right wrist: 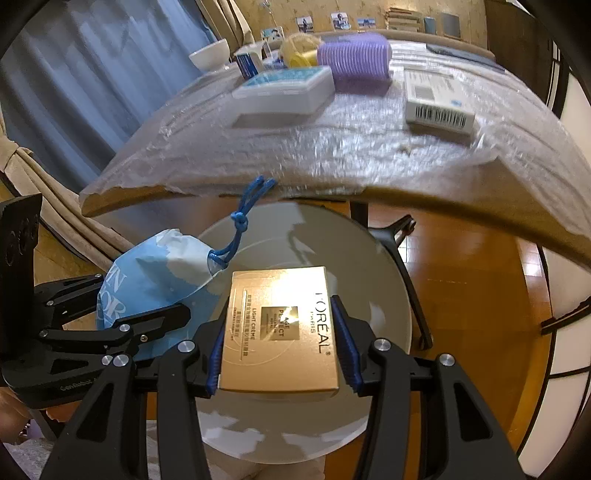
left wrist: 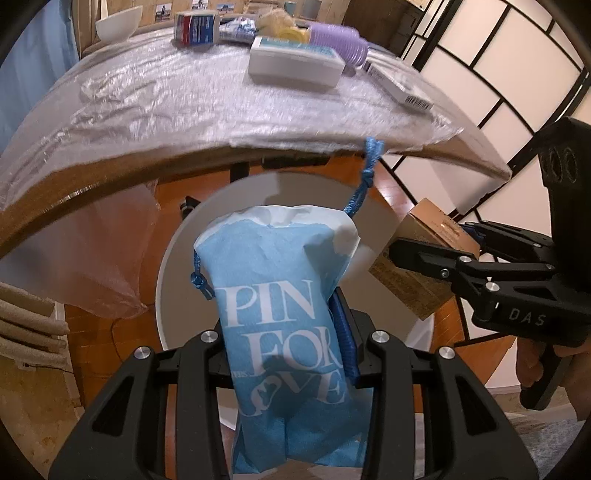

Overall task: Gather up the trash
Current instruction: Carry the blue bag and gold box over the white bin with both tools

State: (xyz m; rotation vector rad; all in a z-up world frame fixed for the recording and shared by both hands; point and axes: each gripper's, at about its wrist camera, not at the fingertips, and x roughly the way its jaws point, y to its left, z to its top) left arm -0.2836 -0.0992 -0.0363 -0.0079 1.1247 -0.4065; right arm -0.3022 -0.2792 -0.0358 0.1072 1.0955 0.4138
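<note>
My left gripper [left wrist: 288, 343] is shut on a light blue paper bag [left wrist: 280, 306] with white lettering and blue cord handles, held over a round grey bin [left wrist: 177, 280] below the table edge. My right gripper [right wrist: 280, 343] is shut on a gold L'Oreal box [right wrist: 280, 328], held over the same bin [right wrist: 384, 280]. The bag [right wrist: 155, 280] and left gripper [right wrist: 147, 325] show at the left of the right wrist view. The box [left wrist: 417, 258] and right gripper [left wrist: 436, 258] show at the right of the left wrist view.
A table [left wrist: 147, 122] covered in plastic wrap holds a white bowl [left wrist: 116, 22], a white-and-blue box [left wrist: 295, 62], a purple ribbed roll [left wrist: 336, 37], a barcoded white box [right wrist: 436, 99] and other packages. Wooden floor [right wrist: 480, 295] lies below. Curtains [right wrist: 92, 92] hang at left.
</note>
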